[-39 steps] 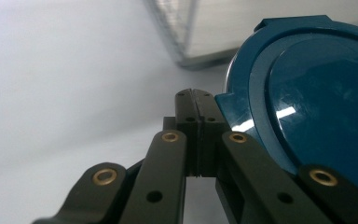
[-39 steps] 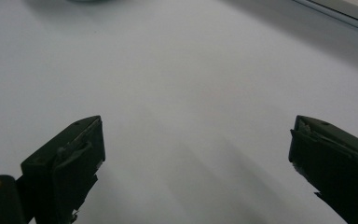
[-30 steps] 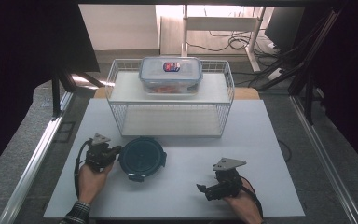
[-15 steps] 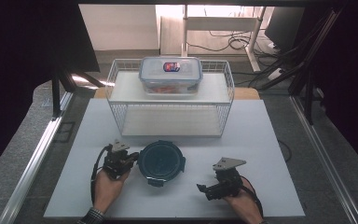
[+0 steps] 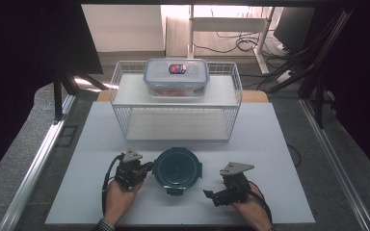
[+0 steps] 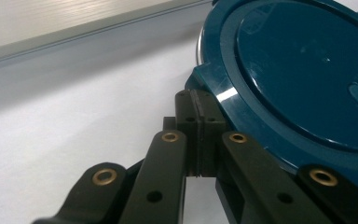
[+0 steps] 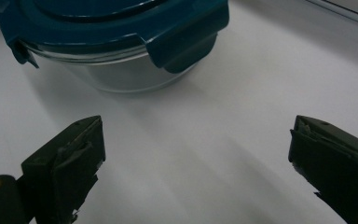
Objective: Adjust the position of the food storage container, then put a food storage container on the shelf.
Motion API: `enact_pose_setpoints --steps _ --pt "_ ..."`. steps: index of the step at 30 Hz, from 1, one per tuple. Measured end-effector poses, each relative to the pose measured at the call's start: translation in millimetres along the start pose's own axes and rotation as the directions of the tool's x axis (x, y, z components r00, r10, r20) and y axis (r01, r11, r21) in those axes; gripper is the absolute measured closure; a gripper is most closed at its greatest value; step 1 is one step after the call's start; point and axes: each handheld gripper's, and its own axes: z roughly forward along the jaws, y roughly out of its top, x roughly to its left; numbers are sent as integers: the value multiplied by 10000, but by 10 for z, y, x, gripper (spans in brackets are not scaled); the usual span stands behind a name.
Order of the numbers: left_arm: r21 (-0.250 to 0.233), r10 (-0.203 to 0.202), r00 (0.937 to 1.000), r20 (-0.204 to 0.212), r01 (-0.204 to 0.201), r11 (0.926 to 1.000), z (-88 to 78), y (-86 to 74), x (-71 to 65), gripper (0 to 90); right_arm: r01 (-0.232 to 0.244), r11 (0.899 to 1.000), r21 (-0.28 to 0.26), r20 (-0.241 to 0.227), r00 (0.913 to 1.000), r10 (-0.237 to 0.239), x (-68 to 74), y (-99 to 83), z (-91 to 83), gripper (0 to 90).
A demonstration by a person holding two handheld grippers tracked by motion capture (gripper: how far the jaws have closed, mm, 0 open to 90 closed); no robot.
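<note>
Left tongs (image 5: 147, 168): seen at lower left of centre in the high view, pressed fully together beside the round bowl (image 5: 177, 169); in the left gripper view the tips (image 6: 199, 122) lie against a lid tab, but whether the tab is pinched cannot be told.
Right tongs (image 5: 211, 194): at lower right, spread wide, nothing held; the bowl lies ahead of them, apart.
Bowl position: lower centre of the white table (image 5: 270, 144), between the two tongs, in front of the wire rack (image 5: 231, 103).
Handling: a clear glass body under a stiff teal clip-on lid is seen, so it is judged heavy, slippery and breakable; the rim or lid tabs are judged the best hold.
Count: one round bowl, one rectangular lidded box (image 5: 176, 77) on the rack at upper centre, one rack, two tongs.
</note>
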Motion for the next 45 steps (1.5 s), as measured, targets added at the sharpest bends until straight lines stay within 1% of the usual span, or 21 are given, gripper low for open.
enact_pose_setpoints --steps 3,5,6,8,9,10,14,15,16,17,18,19,20,21,24,28,31,32,36,39,45 --pt "17 58 9999 98 -59 10000 2 3 15 900 -5 10000 12 3 10000 5 -4 -4 -2 36" --pt "96 46 9988 488 -51 9999 -4 7 63 900 11 10000 14 18 10000 -11 -14 -9 -7 36" --pt "189 283 9988 387 -290 9994 -8 -5 92 892 -19 10000 -9 73 10000 19 -21 -15 -23 37" --pt "232 415 9988 252 -421 9988 -14 -17 100 793 -15 10000 -56 126 9999 16 -33 -25 -44 36" --pt "228 557 9979 315 -565 9981 -24 -29 121 793 -15 10000 -56 126 9999 16 -33 -25 -44 36" --pt "78 624 9968 498 -629 9980 -76 -58 154 733 0 9999 -127 179 9998 2 -46 -35 -65 37" --pt "-143 813 9944 669 -805 9967 -180 -88 178 502 16 9995 -312 262 9997 -8 -63 -45 -93 37" --pt "-212 855 9937 729 -842 9962 -211 -102 174 502 16 9995 -312 262 9997 -8 -63 -45 -93 37" --pt "-310 917 9926 797 -895 9955 -241 -118 170 392 37 9993 -370 256 9997 -27 -61 -45 -97 37" --pt "-410 992 9909 915 -957 9946 -265 -137 167 392 37 9993 -370 256 9997 -27 -61 -45 -97 37" --pt "-496 933 9888 1163 -880 9949 -300 -182 159 269 91 9993 -368 277 9996 -81 -51 -45 -93 37" --pt "-496 933 9888 1163 -880 9949 -300 -182 159 223 117 9992 -374 258 9996 -108 -46 -45 -88 37" --pt "-555 957 9851 1430 -886 9945 -325 -232 143 185 143 9992 -367 243 9996 -134 -42 -47 -85 37" --pt "-555 957 9851 1430 -886 9945 -325 -232 143 163 143 9992 -367 243 9996 -134 -42 -47 -85 37" --pt "-570 1185 9782 1705 -1103 9923 -351 -326 109 94 204 9992 -343 233 9995 -196 -34 -51 -76 37" --pt "-564 1365 9792 1502 -1293 9900 -329 -382 106 64 189 9993 -314 215 9996 -182 -41 -59 -69 36" --pt "-756 1734 9777 1185 -1652 9834 -295 -396 120 46 147 9994 -320 169 9998 -142 -56 -67 -62 36" --pt "-859 1624 9769 1390 -1515 9847 -274 -397 146 41 130 9993 -353 135 9998 -125 -64 -69 -65 35" --pt "-826 1409 9795 1441 -1300 9881 -238 -401 194 37 -7 9992 -410 -19 10000 7 -87 -59 -84 36" --pt "-816 1432 9789 1460 -1323 9878 -239 -388 203 44 -177 9984 -533 -65 9998 173 -99 -56 -95 35" --pt "-713 1121 9771 1807 -1007 9924 -263 -298 230 52 -469 9968 -653 -131 9989 461 -105 0 -86 30"
